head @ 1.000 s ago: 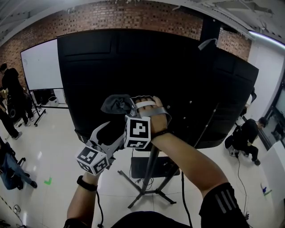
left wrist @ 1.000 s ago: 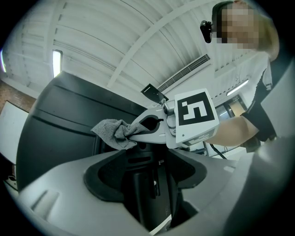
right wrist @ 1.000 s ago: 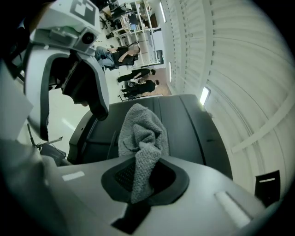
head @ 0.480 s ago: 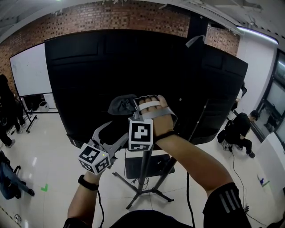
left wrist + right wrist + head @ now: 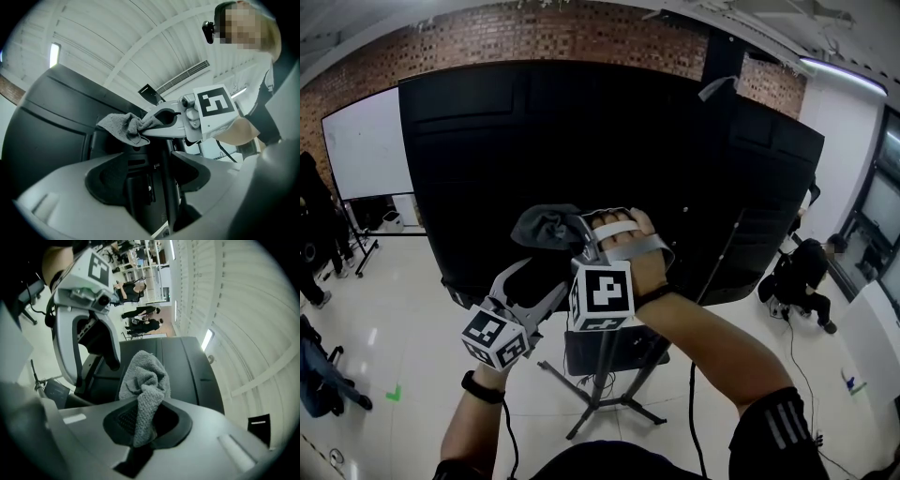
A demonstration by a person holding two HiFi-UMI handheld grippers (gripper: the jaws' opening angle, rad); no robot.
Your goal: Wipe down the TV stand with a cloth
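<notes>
Grips a grey cloth in the right gripper, clamped shut on one fold, with the rest bunched loose beyond the jaws; holds that cloth up at the lower middle of the black panel, probably touching its surface, though contact is too dim against the black to confirm; carries the left gripper just below and left of the cloth, in front of the panel's lower edge, spread wide with nothing between the jaws, only the dark back of the panel and a pole beyond them in the left gripper view; shows there too the right gripper higher up, nipping the cloth by one end against the panel; sets the TV stand directly under the panel, a dark pole on splayed legs over the pale floor, with a dark shelf partway up; places a whiteboard just left of the panel and a brick wall behind its top edge; finds a person low on the floor right of the panel, well apart from it.
</notes>
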